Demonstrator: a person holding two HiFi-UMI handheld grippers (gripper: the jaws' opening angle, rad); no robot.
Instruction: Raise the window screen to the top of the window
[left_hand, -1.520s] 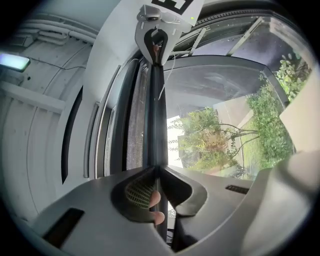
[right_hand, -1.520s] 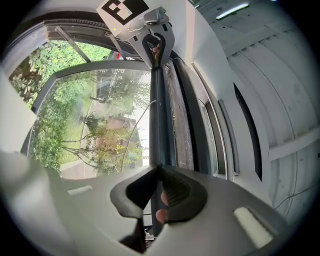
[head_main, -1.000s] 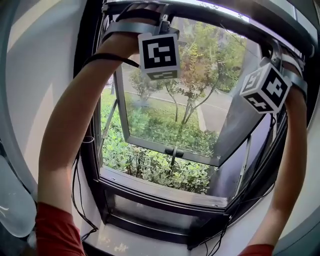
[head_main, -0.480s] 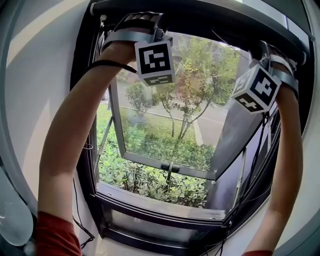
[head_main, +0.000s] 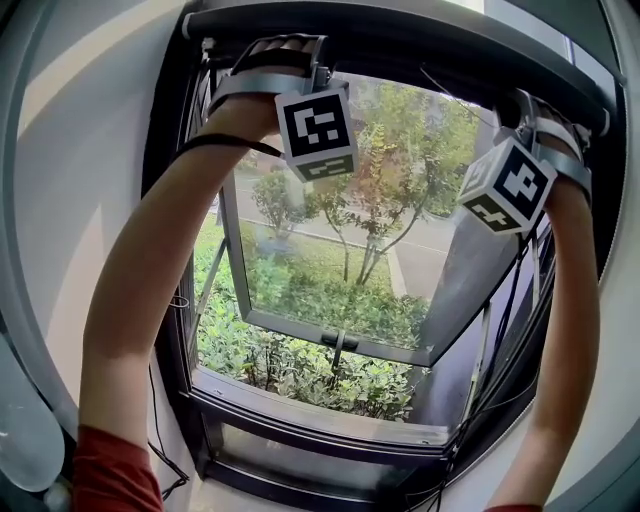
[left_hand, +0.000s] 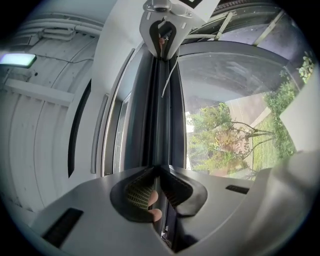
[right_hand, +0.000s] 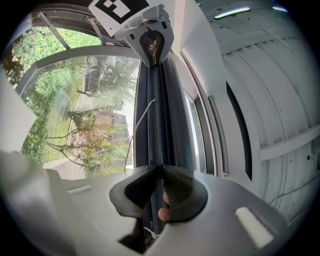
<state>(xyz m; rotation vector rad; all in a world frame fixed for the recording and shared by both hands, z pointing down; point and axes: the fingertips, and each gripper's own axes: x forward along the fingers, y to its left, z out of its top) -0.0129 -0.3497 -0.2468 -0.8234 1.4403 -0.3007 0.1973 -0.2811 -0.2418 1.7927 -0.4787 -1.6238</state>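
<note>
At the far left of the head view a pale wall (head_main: 55, 180) meets the black window frame (head_main: 300, 415). The left arm (head_main: 140, 270), in a red sleeve (head_main: 110, 470) and with a black cable (head_main: 225, 142) across its wrist, reaches up to the left gripper (head_main: 280, 50), whose marker cube (head_main: 318, 125) faces the camera. In the left gripper view its jaws are pressed together on the dark window screen bar (left_hand: 159, 110), which runs straight away from them, and a fingertip shows behind them. The bar sits at the very top of the window opening, close under the frame's top rail. In the head view the bar and the rail cannot be told apart. Below it the glass sash (head_main: 340, 260) stands swung outward, with a tree (head_main: 390, 170) and shrubs (head_main: 310, 360) beyond. Further right, the right gripper (head_main: 535, 105), with its own cube (head_main: 508, 185), is up against the same top edge on the raised right arm (head_main: 575, 330). The right gripper view shows its jaws likewise pinching the bar.
</note>
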